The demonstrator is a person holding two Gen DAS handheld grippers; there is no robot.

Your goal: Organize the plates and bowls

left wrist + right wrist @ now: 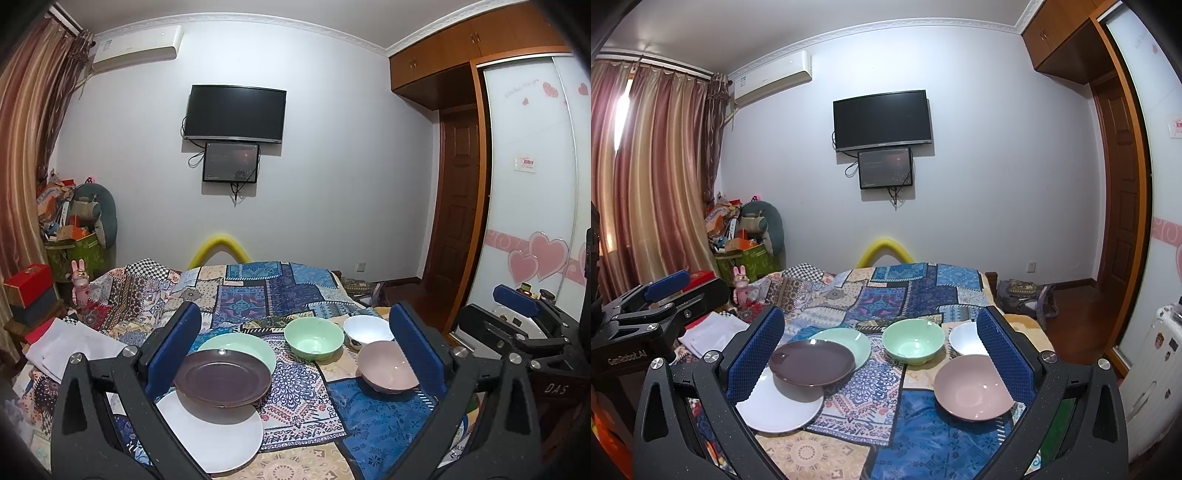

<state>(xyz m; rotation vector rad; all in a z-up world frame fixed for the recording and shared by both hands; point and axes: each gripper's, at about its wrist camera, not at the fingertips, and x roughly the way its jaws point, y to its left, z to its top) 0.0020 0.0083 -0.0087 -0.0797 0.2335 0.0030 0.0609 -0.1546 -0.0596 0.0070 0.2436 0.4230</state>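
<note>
On the patchwork cloth lie three overlapping plates: a dark purple plate [222,377] [812,362] on top, a pale green plate [255,347] [857,341] behind it and a white plate [221,439] [783,406] in front. To the right stand a green bowl [314,338] [913,341], a white bowl [367,328] [964,339] and a pink bowl [388,365] [973,387]. My left gripper [295,362] is open and empty above the cloth. My right gripper [882,365] is open and empty, level with it.
The patchwork cloth [295,402] [923,435] covers a bed. White papers [74,347] lie at its left edge. Boxes and a pink rabbit toy [79,284] stand to the left. A wardrobe [535,184] and a door are on the right.
</note>
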